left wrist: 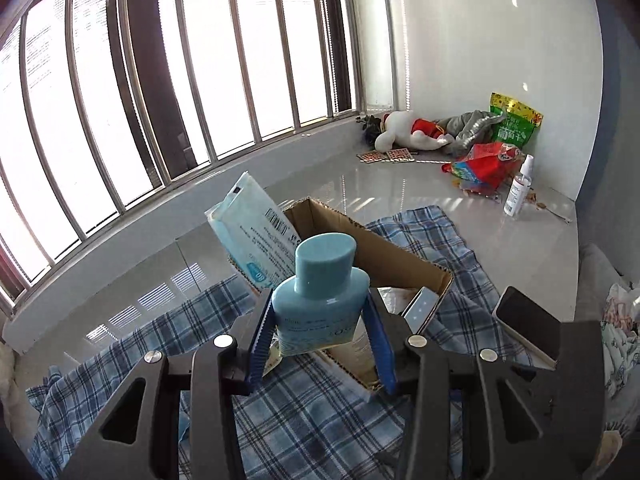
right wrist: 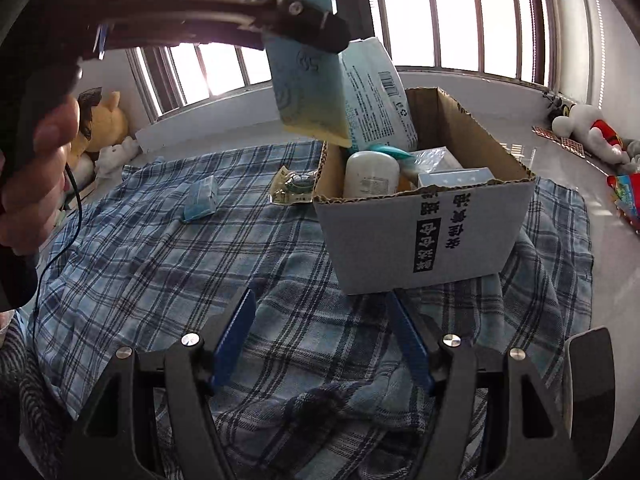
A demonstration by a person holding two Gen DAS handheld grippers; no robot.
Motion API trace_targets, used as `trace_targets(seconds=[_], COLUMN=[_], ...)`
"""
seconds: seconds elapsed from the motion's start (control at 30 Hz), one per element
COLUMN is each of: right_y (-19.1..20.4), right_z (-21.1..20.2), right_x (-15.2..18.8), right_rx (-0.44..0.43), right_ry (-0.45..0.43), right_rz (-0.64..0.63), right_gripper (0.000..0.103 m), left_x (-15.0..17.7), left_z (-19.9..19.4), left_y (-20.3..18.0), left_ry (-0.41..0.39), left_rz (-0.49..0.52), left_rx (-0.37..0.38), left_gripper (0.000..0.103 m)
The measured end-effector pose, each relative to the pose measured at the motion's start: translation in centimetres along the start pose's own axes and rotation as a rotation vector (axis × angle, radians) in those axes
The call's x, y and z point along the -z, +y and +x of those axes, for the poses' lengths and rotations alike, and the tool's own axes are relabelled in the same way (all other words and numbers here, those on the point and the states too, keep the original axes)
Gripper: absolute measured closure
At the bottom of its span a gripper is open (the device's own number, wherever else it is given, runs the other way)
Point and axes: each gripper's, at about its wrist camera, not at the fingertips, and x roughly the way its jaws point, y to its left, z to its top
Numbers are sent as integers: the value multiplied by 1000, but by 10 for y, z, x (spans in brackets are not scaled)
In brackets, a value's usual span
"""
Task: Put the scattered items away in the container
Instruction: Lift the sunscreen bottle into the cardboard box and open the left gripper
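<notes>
Above the box (right wrist: 424,236) — already part-filled — left gripper (left wrist: 320,332) clenches a bottle (left wrist: 322,288); right gripper (right wrist: 320,344) gapes, packets (right wrist: 202,198) left beside it.

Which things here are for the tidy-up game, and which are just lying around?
For the job:
- cardboard box, the container
- blue bottle, held in the left gripper
- wipes pack, standing in the box
- small blue packet on the blanket
- crinkly wrapper beside the box

Just lying about:
- white plush toy
- green snack bag
- spray bottle
- yellow plush

Black hand-held gripper (right wrist: 322,344); blue ribbed pads (right wrist: 236,338); silver screws (right wrist: 190,339)
</notes>
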Motion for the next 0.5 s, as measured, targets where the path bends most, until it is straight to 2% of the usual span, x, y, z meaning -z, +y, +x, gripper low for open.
trace_targets(seconds=[0.23,0.4,0.47,0.5], right_y=[-9,-20,-23,-23], right_z=[6,9,11,11], right_x=[2,4,3,4], right_rx=[112,157,178,183], right_ry=[25,44,51,52], right_rz=[6,35,43,43], right_gripper=[36,36,33,33], left_x=[-6,-4,-4,-4], left_z=[24,25,23,22], left_y=[-10,-14,-19,-22], left_ry=[20,18,9,4], left_rz=[-12,2,20,31], left_rx=[9,1,-11,-21], left_gripper=[57,57,56,50])
